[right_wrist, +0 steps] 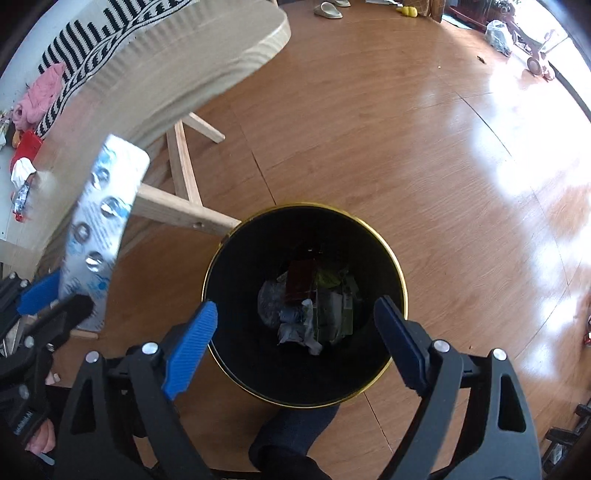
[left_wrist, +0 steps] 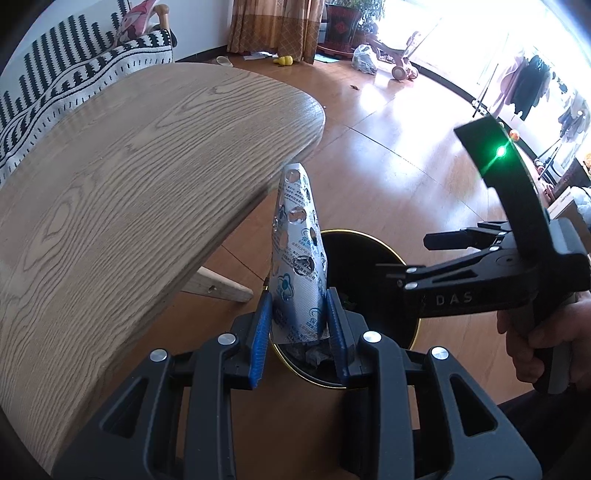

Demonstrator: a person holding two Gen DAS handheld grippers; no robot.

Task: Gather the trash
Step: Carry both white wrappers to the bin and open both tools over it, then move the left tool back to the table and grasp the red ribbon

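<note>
Here: left gripper [left_wrist: 299,328] clamps a silvery, punctured blister pack [left_wrist: 297,258]; right gripper [right_wrist: 295,332] gapes, released, above a round black, gold-rimmed bin [right_wrist: 218,258] beside the woodgrain tabletop [left_wrist: 129,184].

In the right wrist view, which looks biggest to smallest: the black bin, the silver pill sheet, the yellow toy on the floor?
1. Black bin
2. Silver pill sheet, though it's nearer the camera, which enlarges it
3. Yellow toy, tiny and far off

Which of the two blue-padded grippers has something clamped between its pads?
The left gripper: its pads pinch a silver foil blister pack. The right gripper gapes empty above the black gold-rimmed bin.
</note>
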